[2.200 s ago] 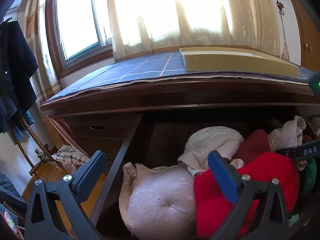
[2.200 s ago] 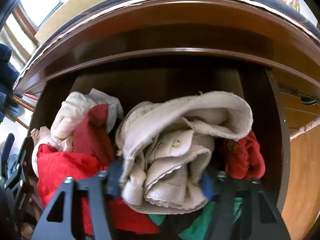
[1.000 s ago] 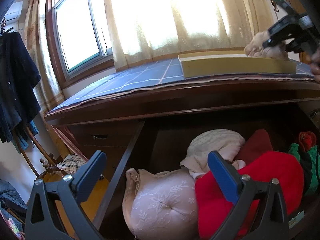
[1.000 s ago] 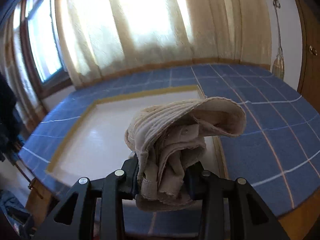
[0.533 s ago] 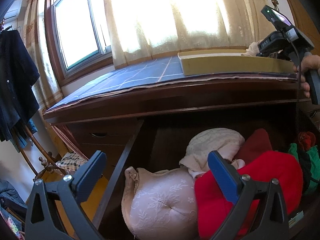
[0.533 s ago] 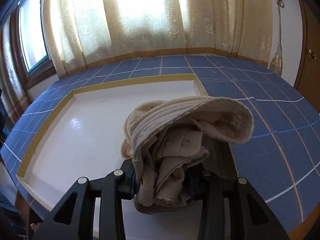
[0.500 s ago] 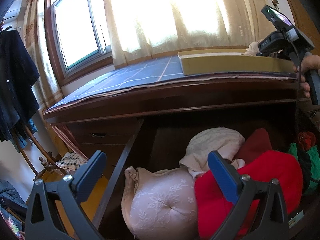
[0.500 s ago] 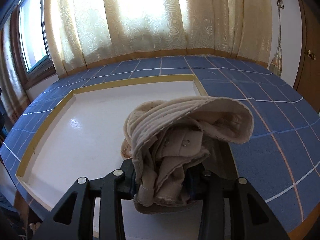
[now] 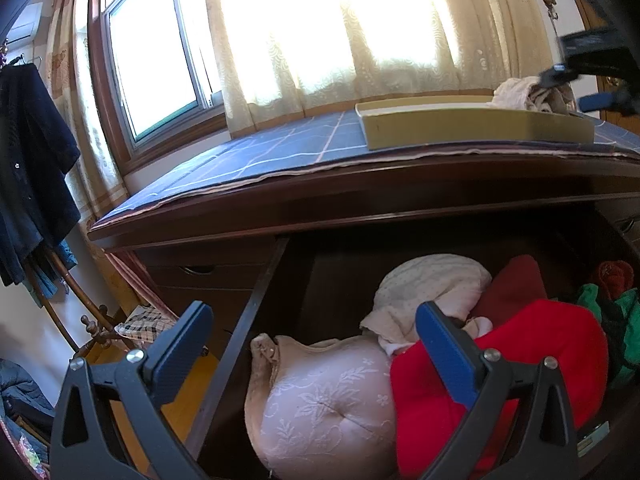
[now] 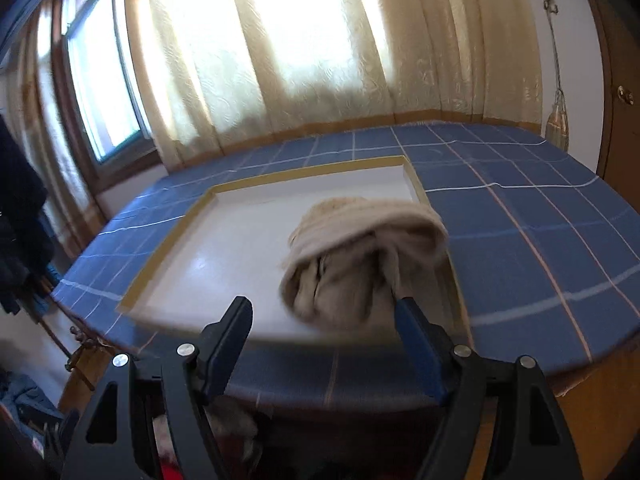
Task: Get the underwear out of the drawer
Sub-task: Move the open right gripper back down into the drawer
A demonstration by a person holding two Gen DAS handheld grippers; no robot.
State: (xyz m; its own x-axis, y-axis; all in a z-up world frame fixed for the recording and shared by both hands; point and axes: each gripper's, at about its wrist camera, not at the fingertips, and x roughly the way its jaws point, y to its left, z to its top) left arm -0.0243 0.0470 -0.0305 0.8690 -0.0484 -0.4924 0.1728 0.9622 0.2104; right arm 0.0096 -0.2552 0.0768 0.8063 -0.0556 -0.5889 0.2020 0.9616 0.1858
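The beige underwear bundle (image 10: 368,256) lies in the white, yellow-rimmed tray (image 10: 172,240) on the dresser top. My right gripper (image 10: 322,312) is open just in front of it. Its jaws have just been opening, and the bundle rests ahead of the pads, not pressed by them. In the left wrist view the same bundle (image 9: 520,94) shows over the tray (image 9: 472,128) wall. My left gripper (image 9: 312,320) hangs open and empty over the open drawer (image 9: 256,312). In the drawer lie a pink bra (image 9: 320,408), a red garment (image 9: 520,360) and a cream one (image 9: 432,284).
A blue checked cloth (image 9: 280,156) covers the dresser top under a curtained window (image 9: 160,60). Dark clothes (image 9: 32,160) hang on a rack at the left. Closed drawers (image 9: 200,280) sit left of the open one. Green cloth (image 9: 624,320) fills the drawer's right end.
The right gripper opened, let go of the beige bundle and drew back from the tray; the bundle now lies in the tray. The left gripper has stayed where it was.
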